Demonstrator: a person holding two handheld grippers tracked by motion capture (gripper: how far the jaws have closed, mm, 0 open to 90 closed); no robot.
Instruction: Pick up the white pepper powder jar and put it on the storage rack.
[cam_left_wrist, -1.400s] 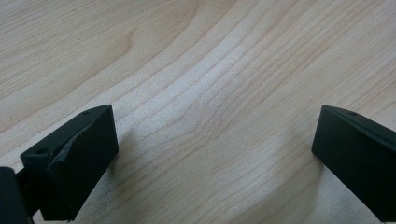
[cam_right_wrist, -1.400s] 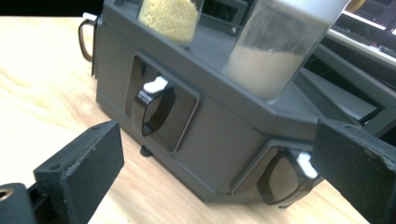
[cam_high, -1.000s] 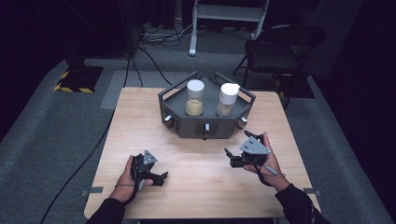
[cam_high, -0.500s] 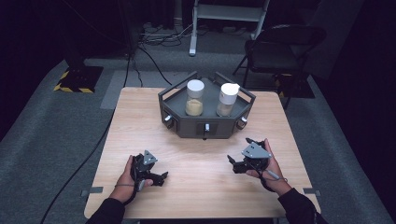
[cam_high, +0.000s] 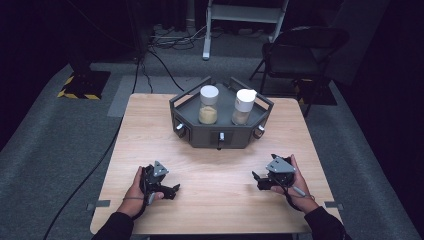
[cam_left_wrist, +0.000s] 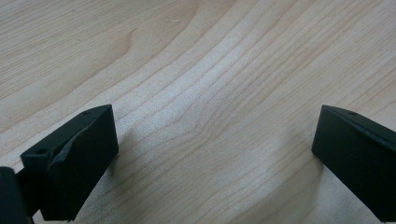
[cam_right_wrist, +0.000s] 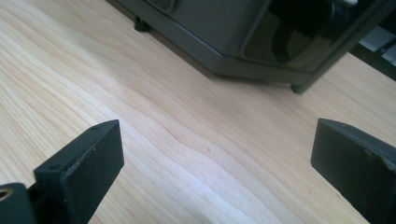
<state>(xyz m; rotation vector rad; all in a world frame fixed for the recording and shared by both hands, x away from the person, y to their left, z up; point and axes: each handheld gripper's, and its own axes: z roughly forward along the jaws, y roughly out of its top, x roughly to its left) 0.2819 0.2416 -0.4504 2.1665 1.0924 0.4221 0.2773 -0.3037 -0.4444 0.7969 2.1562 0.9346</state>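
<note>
Both tongs, left (cam_high: 172, 190) and right (cam_high: 257, 179), gaping and empty low over the bench (cam_high: 150, 130); I'd say reaching carelessly risks tipping the tall jars (cam_high: 209, 105) in the tray (cam_high: 220, 134).

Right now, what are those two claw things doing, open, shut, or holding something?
Left gripper: open, holding nothing, low over the table.
Right gripper: open, holding nothing.
</note>
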